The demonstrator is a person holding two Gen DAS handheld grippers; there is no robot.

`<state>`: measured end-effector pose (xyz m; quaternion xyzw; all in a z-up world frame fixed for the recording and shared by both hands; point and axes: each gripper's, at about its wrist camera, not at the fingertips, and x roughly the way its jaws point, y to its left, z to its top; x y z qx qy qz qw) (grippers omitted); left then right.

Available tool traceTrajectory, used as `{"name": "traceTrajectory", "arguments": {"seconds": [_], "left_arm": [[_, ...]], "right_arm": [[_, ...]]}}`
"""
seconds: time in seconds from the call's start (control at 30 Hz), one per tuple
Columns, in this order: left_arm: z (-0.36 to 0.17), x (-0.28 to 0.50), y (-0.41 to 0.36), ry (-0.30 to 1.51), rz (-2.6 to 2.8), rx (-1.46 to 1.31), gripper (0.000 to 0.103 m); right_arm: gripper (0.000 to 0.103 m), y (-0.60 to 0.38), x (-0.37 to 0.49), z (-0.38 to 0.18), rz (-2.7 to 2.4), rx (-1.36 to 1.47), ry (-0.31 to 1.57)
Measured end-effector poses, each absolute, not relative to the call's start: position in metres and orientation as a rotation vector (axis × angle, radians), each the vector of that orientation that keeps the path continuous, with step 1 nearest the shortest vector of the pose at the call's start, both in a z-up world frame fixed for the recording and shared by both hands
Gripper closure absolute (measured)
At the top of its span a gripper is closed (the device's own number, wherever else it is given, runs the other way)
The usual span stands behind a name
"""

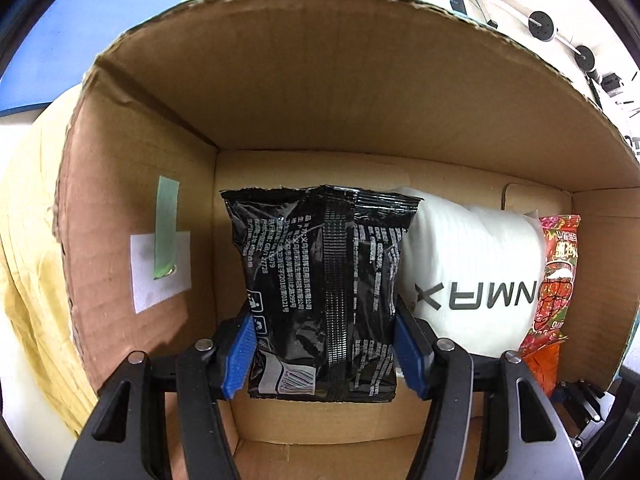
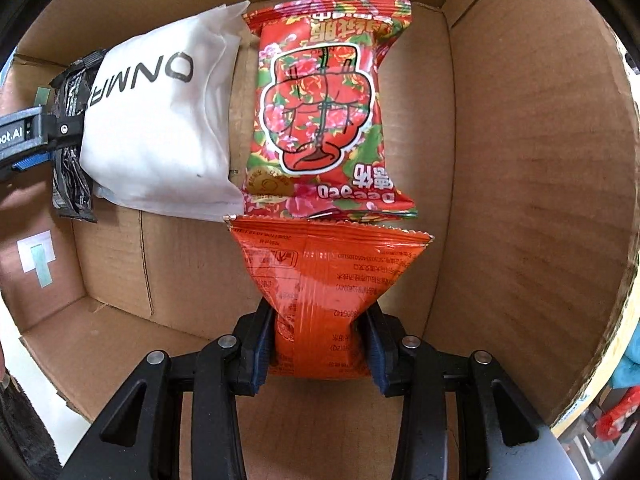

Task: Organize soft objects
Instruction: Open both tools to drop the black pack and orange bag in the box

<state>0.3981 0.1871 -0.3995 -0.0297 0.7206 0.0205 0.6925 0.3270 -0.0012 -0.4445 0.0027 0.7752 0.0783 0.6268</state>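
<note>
Two grips: your left gripper pinches the black packet, your right gripper squeezes the orange packet. Only the right view shows the whole floral packet inside the cardboard box.

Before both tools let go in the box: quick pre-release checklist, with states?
1. Left tool gripping black packet: ok.
2. Right tool gripping orange packet: ok.
3. Both packets inside cardboard box: ok.
4. Black packet beside white pouch, not on it: ok.
5. Orange packet clear of floral packet: not ok, edges meet.
6. Packets resting on box floor: cannot tell.
</note>
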Motion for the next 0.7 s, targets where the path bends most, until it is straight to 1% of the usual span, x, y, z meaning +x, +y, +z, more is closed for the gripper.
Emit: {"name": "traceTrajectory", "arguments": {"seconds": [0.17,0.2,0.3,0.37,0.43,0.47,0.5,0.53,0.57,0.6,0.7], "left_arm": [[-0.396,0.402,0.183,1.637,0.055,-0.086,0.042],[-0.393,0.401,0.184,1.637,0.058,-0.092,0.042],[-0.387,0.398,0.185,1.632,0.059,-0.102,0.039],[-0.378,0.399,0.186,1.618,0.055,-0.117,0.038],[-0.369,0.395,0.187,1.606,0.051,-0.139,0.037],[-0.365,0.394,0.186,1.598,0.048,-0.14,0.034],[-0.358,0.391,0.186,1.587,0.047,-0.135,0.031],[-0.355,0.388,0.183,1.58,0.044,-0.133,0.029],[-0.349,0.384,0.182,1.568,0.04,-0.132,0.027],[-0.342,0.379,0.181,1.551,0.036,-0.136,0.027],[-0.327,0.367,0.181,1.524,0.017,-0.148,0.024]], "right_arm": [[0.059,-0.003,0.33,-0.446,0.183,0.016,1.798],[0.054,-0.004,0.331,-0.446,0.18,0.013,1.803],[0.048,-0.005,0.331,-0.438,0.188,0.032,1.793],[0.041,-0.004,0.33,-0.432,0.198,0.048,1.785],[0.031,0.0,0.329,-0.424,0.212,0.06,1.771],[0.028,0.002,0.328,-0.419,0.22,0.065,1.763],[0.022,0.004,0.325,-0.415,0.224,0.065,1.756],[0.015,0.006,0.326,-0.41,0.23,0.068,1.748],[0.012,0.008,0.326,-0.406,0.233,0.069,1.741],[0.007,0.01,0.326,-0.401,0.233,0.067,1.734],[0.006,0.011,0.324,-0.391,0.231,0.063,1.713]]}}
